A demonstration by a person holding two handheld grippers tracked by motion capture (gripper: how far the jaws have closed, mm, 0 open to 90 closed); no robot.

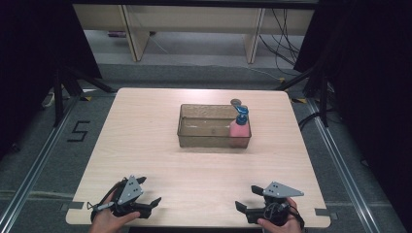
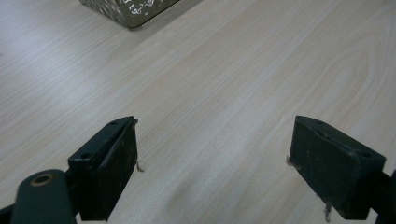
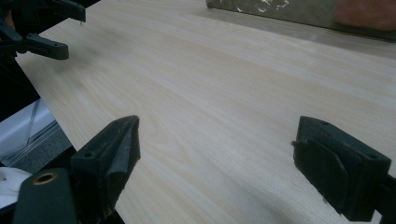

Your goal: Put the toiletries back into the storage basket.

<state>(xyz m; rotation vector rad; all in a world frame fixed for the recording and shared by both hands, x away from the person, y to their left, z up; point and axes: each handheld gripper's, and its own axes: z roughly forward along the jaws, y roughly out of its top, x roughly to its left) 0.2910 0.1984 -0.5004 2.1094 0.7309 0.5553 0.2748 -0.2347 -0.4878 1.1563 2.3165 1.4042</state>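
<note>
While two tools gape: one bin, one bottle.

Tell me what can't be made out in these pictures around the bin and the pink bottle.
- Pink bottle, high view: label too small to read; its base sits behind the bin wall.
- Round grey thing behind the bin: too small to identify.
- Bin, both gripper views: cut off by the top edge.

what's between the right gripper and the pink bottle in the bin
Bare tabletop, then the bin's near wall, in the high view, separates the right gripper from the pink bottle.
</note>
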